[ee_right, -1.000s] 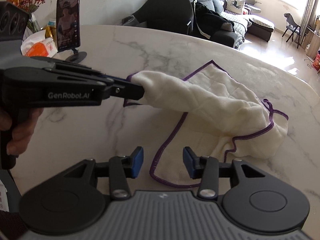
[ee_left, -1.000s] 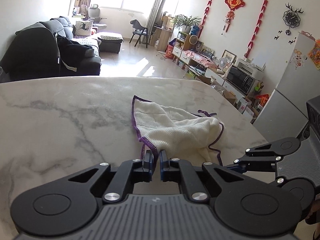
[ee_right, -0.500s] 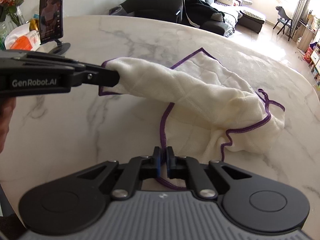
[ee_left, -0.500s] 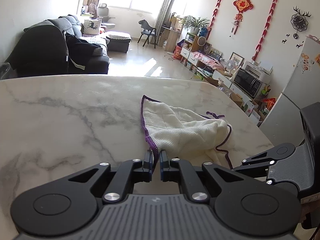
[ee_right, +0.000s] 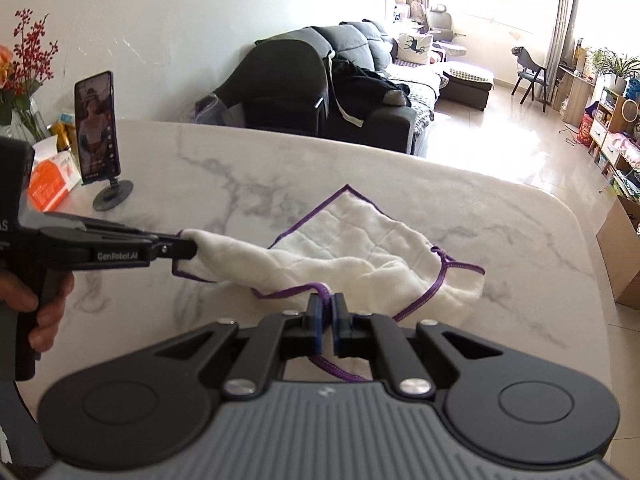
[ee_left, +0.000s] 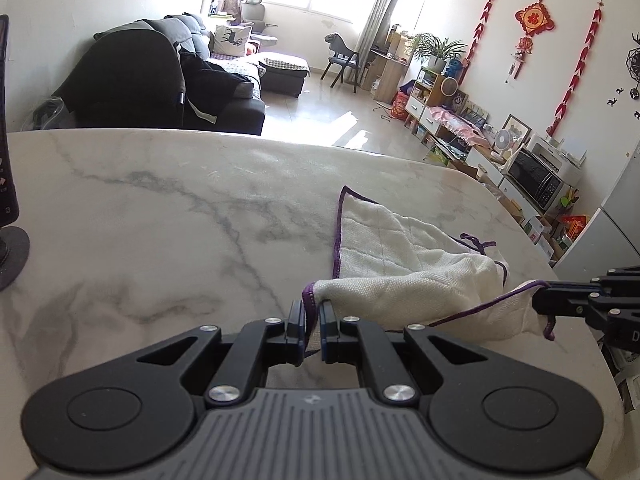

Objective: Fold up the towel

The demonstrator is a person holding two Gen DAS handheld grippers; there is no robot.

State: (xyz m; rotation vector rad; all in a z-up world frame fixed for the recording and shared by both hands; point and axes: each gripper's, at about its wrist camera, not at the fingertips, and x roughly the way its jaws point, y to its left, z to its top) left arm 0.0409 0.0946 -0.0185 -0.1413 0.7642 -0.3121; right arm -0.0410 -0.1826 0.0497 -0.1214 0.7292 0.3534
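Both tools, left tool [ee_left: 311, 322] and right tool [ee_right: 327, 320], are pinching hemmed corners of the towel [ee_right: 360, 248]; the cloth is sagging, limp and light.

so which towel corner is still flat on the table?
The far corner, pointing toward the sofa. The left tongs and right tongs each pinch a near corner of the towel off the marble; the loop corner lies bunched.
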